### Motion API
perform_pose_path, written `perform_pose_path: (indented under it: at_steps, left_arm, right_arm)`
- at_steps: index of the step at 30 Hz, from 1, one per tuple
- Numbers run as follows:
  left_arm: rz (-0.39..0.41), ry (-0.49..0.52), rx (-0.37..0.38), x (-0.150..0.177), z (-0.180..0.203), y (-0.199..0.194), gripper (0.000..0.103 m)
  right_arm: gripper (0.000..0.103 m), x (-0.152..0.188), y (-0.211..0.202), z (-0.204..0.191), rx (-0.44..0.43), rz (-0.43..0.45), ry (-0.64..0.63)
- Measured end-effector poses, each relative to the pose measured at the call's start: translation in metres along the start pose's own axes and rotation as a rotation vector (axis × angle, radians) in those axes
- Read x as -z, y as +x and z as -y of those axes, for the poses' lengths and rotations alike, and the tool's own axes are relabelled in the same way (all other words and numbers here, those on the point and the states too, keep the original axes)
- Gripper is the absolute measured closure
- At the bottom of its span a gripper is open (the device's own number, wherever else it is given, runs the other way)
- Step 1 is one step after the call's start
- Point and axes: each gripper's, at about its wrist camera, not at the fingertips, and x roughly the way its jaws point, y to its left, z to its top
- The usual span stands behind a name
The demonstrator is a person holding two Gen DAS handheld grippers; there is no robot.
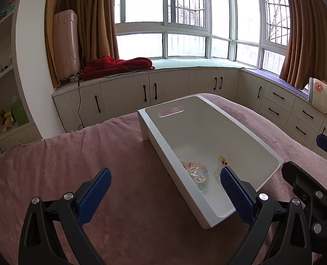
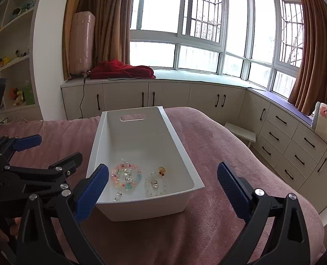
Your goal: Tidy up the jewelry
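Note:
A white plastic bin [image 2: 174, 132] with a handle slot lies on the pink bedspread; it also shows in the left wrist view [image 1: 240, 128]. Inside it lie a colourful bead bracelet [image 2: 125, 176], a clear bead bracelet [image 2: 155, 184], a small amber piece [image 2: 162, 170] and a small clear piece [image 2: 118, 196]. The jewelry also shows in the left wrist view [image 1: 197, 174]. My left gripper [image 1: 165, 182] is open and empty, over the bin's near left edge. My right gripper [image 2: 163, 180] is open and empty, straddling the bin's near end.
The pink bedspread [image 2: 207, 220] covers the bed around the bin. Cabinets and drawers [image 2: 285, 137] run under the bay window. A red blanket [image 2: 121, 69] and a pink suitcase [image 2: 81, 42] sit on the window seat. A small white stool [image 2: 240, 132] stands right of the bed.

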Motion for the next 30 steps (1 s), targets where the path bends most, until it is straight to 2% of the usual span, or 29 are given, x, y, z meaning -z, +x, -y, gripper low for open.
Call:
perform_pose_path:
  at_steps: [30]
  left_arm:
    - [0.001, -0.019, -0.008, 0.0059, -0.0036, 0.0021, 0.003]
  right_arm:
    - [0.006, 0.0031, 0.004, 0.0034, 0.022, -0.026, 0.029]
